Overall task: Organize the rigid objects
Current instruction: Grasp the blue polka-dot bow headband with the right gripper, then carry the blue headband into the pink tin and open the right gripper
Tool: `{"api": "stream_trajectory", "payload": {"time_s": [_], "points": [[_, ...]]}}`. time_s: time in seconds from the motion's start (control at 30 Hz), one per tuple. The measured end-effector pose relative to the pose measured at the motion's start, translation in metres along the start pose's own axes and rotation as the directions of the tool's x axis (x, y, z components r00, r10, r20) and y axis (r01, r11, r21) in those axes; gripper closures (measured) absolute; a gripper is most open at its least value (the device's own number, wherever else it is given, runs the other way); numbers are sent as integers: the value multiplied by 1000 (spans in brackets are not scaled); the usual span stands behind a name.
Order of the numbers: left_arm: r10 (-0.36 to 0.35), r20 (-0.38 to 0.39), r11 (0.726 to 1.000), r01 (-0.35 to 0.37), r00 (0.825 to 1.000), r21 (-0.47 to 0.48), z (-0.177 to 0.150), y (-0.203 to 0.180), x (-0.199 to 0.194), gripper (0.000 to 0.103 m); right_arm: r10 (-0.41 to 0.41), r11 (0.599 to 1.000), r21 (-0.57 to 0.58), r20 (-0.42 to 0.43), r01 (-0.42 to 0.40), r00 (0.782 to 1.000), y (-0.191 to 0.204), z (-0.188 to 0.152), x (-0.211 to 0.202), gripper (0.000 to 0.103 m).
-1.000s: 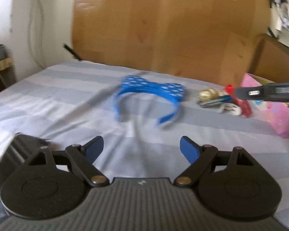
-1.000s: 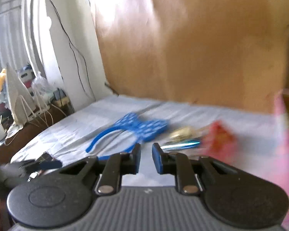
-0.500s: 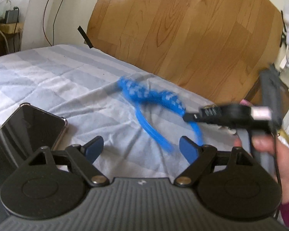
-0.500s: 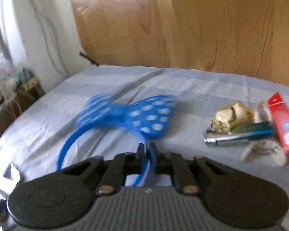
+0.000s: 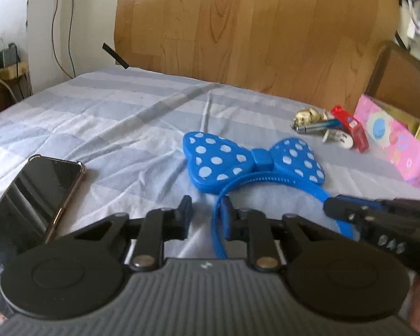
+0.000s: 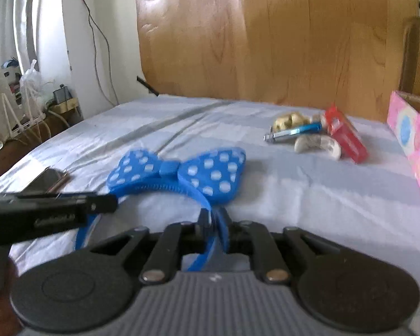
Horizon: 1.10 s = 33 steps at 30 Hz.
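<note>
My right gripper [image 6: 213, 224] sits low over the bed [image 6: 294, 190], fingers pinching the blue headband [image 6: 182, 173]; left gripper [image 5: 205, 212] fingers are narrow, band against the 3 o'clock one.

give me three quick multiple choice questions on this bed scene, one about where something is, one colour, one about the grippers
1. Where does the phone lie relative to the headband?
A. to its left
B. on top of it
C. inside the pink box

2. The headband's bow is:
A. red with stripes
B. blue with pale dots
C. plain gold

3. The right gripper is:
A. wide open
B. shut on the headband
C. holding the phone

Answers:
1 A, left wrist view shows the phone off to the left.
2 B, the dotted blue bow shows in both views.
3 B, its fingers pinch the blue band.
</note>
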<state>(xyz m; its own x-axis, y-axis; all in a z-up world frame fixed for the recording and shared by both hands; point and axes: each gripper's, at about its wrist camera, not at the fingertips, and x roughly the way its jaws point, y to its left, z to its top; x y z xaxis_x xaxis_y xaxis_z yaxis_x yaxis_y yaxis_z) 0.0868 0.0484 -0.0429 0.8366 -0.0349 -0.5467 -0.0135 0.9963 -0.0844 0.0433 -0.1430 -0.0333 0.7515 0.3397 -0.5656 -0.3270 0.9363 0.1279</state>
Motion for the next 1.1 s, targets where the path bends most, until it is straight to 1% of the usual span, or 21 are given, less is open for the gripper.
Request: {"api": "stream_trajectory", "payload": {"time_s": [0.03,0.07,0.2,0.3,0.33,0.37,0.4,0.43,0.53,0.67,0.73,0.8,0.87,0.9,0.97,1.07,1.1], "points": [[8,9,1000,-9,1000,16,-4,-2,-2,84,7,1000,19,6,-7,1000,-3,-1,-5,83],[15,20,1000,-16,1000,25,-6,-3,-4,84,16,1000,24,20,-17,1000,-6,-2,-9,81],[38,14,999,-38,999,21,-8,-5,-7,81,38,999,13,13,-39,999,-5,-2,-12,81],[54,26,997,-56,998,51,-10,-10,-7,81,26,999,-19,11,-26,1000,0,-3,-10,81],[52,31,997,-53,998,59,-11,-11,-9,85,30,999,-16,-16,-30,999,0,-4,-4,80],[35,31,998,-37,999,56,-12,-12,-10,93,28,999,-23,-12,-28,1000,1,-5,-5,89],[19,29,999,-20,999,45,-12,-13,-12,97,36,999,-33,-17,-36,999,0,-5,-5,91],[13,35,999,-14,999,32,-11,-13,-14,97,40,999,-31,-13,-40,999,0,-5,-6,92],[-15,70,1000,13,997,20,-3,-17,-23,97,30,1000,-5,53,-30,998,-7,-3,-16,93],[-63,102,997,58,993,52,22,-42,-25,96,-18,1000,-13,154,21,988,-21,9,-34,93],[-98,114,993,89,989,79,39,-63,-22,97,-48,999,-6,196,50,979,-34,16,-43,93],[-140,127,985,126,982,116,57,-91,-17,96,-96,995,6,240,97,966,-54,25,-53,94],[-191,139,973,169,972,156,73,-123,-10,96,-147,989,41,272,141,951,-83,34,-64,94],[-219,141,965,194,965,175,81,-141,-5,96,-175,985,55,286,166,942,-97,38,-70,94],[-275,138,947,243,952,208,95,-182,6,96,-247,969,85,313,233,917,-132,44,-83,94],[-352,105,919,323,930,226,108,-240,30,96,-347,938,132,315,321,883,-184,48,-97,94],[-371,90,912,343,924,226,111,-257,38,96,-374,927,146,306,345,876,-201,49,-99,94]]}}
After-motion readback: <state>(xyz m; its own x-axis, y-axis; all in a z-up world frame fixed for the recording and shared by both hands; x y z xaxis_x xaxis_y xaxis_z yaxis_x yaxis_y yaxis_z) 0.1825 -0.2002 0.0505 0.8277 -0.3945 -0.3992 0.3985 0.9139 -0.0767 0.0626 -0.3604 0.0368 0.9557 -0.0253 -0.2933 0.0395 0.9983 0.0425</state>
